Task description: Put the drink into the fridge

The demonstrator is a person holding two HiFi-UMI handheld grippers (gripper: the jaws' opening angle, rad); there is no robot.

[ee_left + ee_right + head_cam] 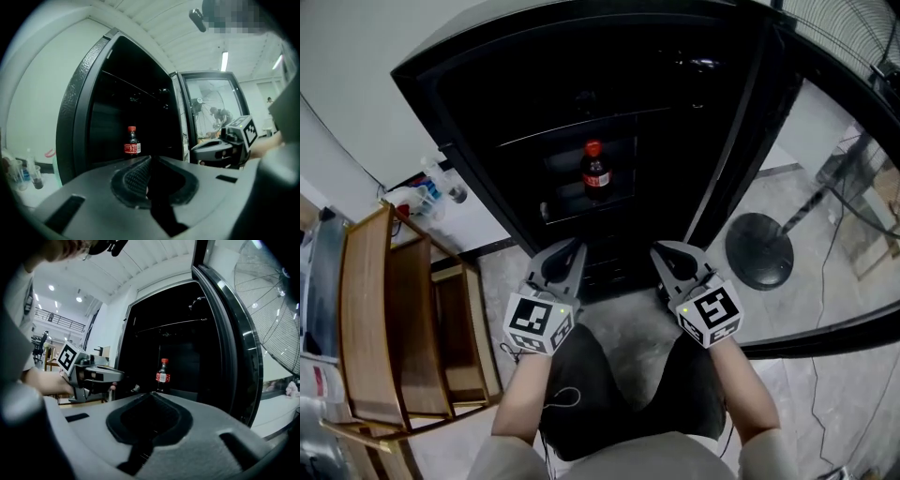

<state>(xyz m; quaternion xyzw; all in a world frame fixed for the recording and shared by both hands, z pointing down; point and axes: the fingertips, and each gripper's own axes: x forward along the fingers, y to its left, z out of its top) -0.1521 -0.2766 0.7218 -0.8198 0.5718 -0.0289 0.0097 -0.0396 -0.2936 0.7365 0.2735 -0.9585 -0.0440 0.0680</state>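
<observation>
A wooden rack [384, 309] stood far off to the left of the left tongs [572, 251]. The left tongs were pinched tight with nothing in them. Ahead of both tongs, between them and a bit higher up, the drink [594, 172] stood upright on a shelf inside the dark fridge [478, 94]. The right tongs [661, 255] were pinched together too, and empty. To their right the fridge door [748, 141] hung wide open, and past it stood a fan [759, 248]. The drink looked put away, so I think only the door was left. A hard push could slam it and knock the tall bottle over. Closed tongs could also slip off the smooth door.
</observation>
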